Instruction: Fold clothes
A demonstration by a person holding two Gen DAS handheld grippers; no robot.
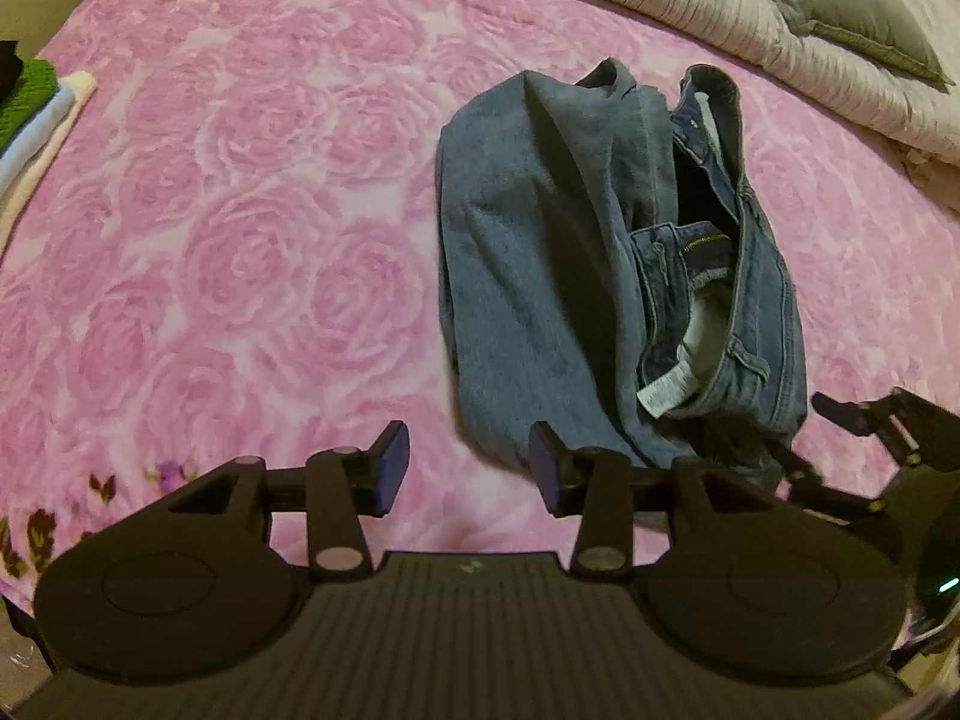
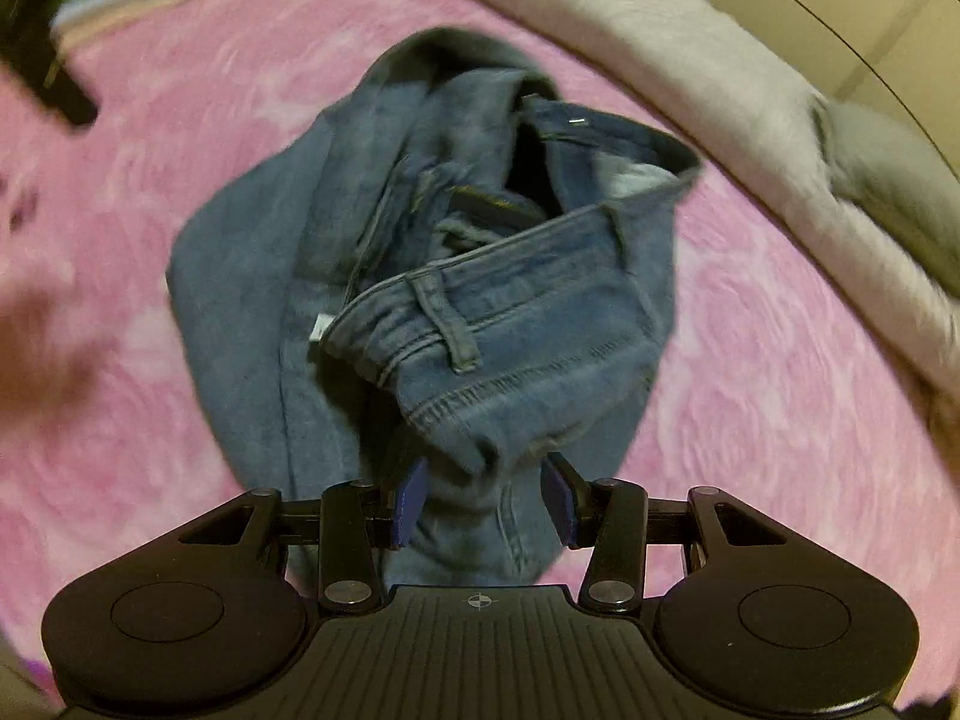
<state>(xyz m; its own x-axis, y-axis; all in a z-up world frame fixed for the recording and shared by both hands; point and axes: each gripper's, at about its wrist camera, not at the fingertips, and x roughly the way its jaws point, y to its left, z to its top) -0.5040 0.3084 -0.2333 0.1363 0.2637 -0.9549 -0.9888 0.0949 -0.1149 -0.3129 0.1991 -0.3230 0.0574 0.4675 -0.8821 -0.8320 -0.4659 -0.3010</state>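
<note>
Two grippers are in your hands over a bed spread with a pink rose-patterned blanket (image 1: 240, 240). Off to your left, at the blanket's edge, sits a small stack of folded clothes (image 1: 36, 114), green on top with pale blue and cream below it. Along the far side runs a beige ribbed quilt (image 1: 660, 6), and a grey-green pillow (image 1: 852, 6) rests on it toward the right. None of these touch the jeans (image 1: 540, 252), and the blanket around them is bare.

Your left gripper (image 1: 468, 468) hovers just in front of the near edge of the denim with its jaws spread wide and nothing between them. Your right gripper (image 2: 486, 501) is also parted, but denim lies between its fingers; they stand on either side of the bunched fabric without visibly pinching it.

You can see the jeans lying right of the blanket's middle, roughly doubled over into a lumpy bundle. A smooth leg panel covers the left side, while the waistband (image 2: 480, 294) gapes on the right, showing a belt loop, the zipper fly and a white care label (image 1: 666, 390). The right wrist view is blurred by motion.
</note>
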